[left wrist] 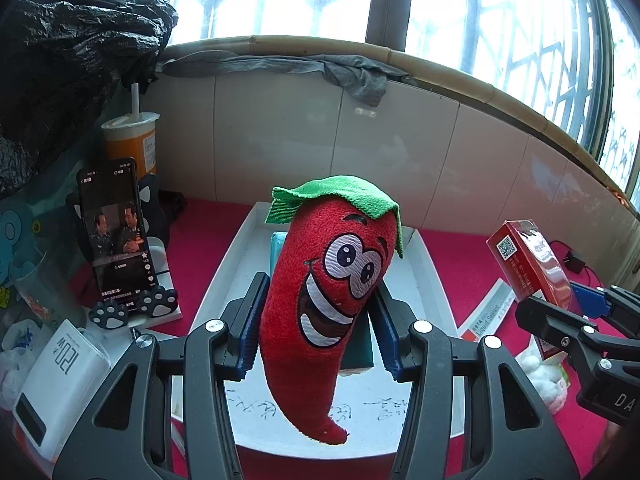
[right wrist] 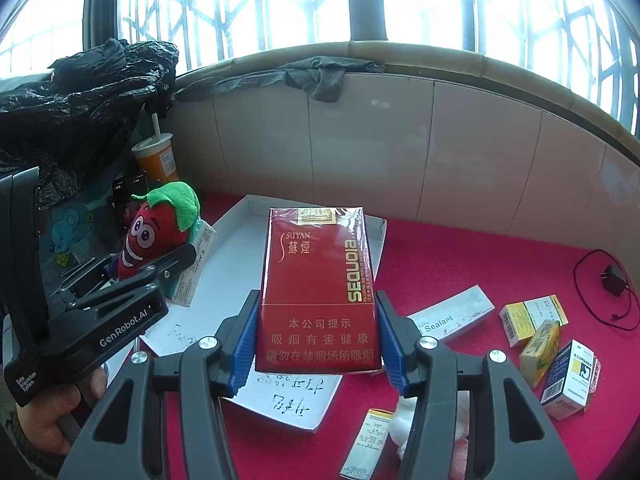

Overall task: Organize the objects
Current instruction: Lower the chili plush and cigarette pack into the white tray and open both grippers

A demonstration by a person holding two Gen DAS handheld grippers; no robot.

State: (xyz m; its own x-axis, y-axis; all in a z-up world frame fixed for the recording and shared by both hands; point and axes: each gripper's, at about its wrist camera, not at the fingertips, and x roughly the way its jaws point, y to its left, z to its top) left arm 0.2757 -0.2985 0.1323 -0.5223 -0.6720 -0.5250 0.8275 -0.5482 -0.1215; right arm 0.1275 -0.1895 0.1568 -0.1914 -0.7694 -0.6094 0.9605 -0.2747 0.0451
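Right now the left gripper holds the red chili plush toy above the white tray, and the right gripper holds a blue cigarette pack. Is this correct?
Not fully. The cigarette pack in the right gripper is red, not blue, as the right wrist view shows. The rest holds: the left gripper grips the red chili plush toy above the white tray.

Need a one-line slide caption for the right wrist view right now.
Right gripper, jaws shut on a red cigarette pack, holds it above the white tray.
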